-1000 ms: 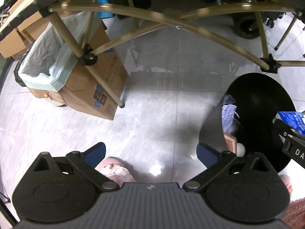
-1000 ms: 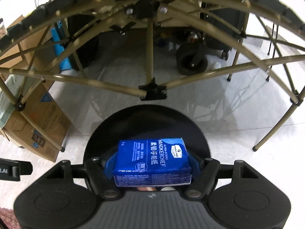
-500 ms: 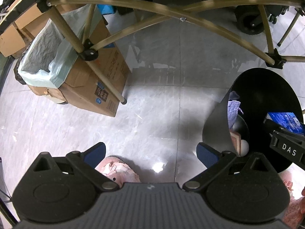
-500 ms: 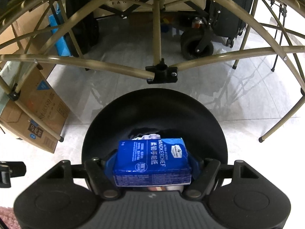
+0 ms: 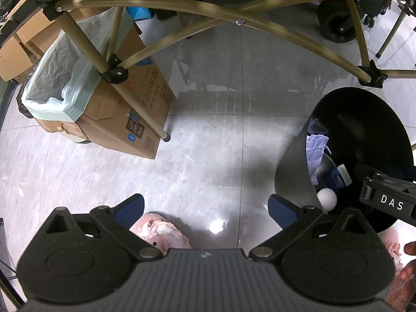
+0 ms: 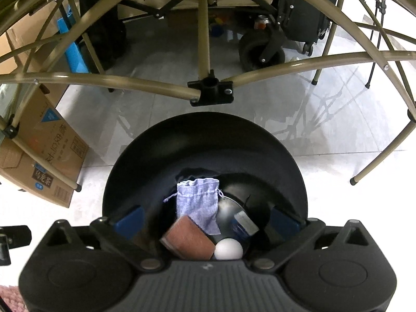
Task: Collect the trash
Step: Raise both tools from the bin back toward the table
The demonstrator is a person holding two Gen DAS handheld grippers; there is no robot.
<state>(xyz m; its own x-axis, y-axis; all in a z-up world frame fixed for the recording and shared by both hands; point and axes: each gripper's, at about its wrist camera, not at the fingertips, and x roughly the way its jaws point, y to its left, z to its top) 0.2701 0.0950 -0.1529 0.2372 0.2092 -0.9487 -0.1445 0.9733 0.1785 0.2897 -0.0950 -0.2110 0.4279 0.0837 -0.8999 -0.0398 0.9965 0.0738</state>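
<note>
Right gripper (image 6: pixel 206 219) hangs released over the bin (image 6: pixel 202 140); inside lie pouch (image 6: pixel 199 202), ball (image 6: pixel 228 250), blue pack (image 6: pixel 244 224). Left gripper (image 5: pixel 205 208) is released, empty.

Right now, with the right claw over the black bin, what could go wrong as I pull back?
1. The open right claw sits low inside the black bin; pulling sideways could catch the rim and tip it.
2. The table frame bar arches just beyond; lifting forward may hit it.
3. The left claw hangs open near a pink slipper.
</note>
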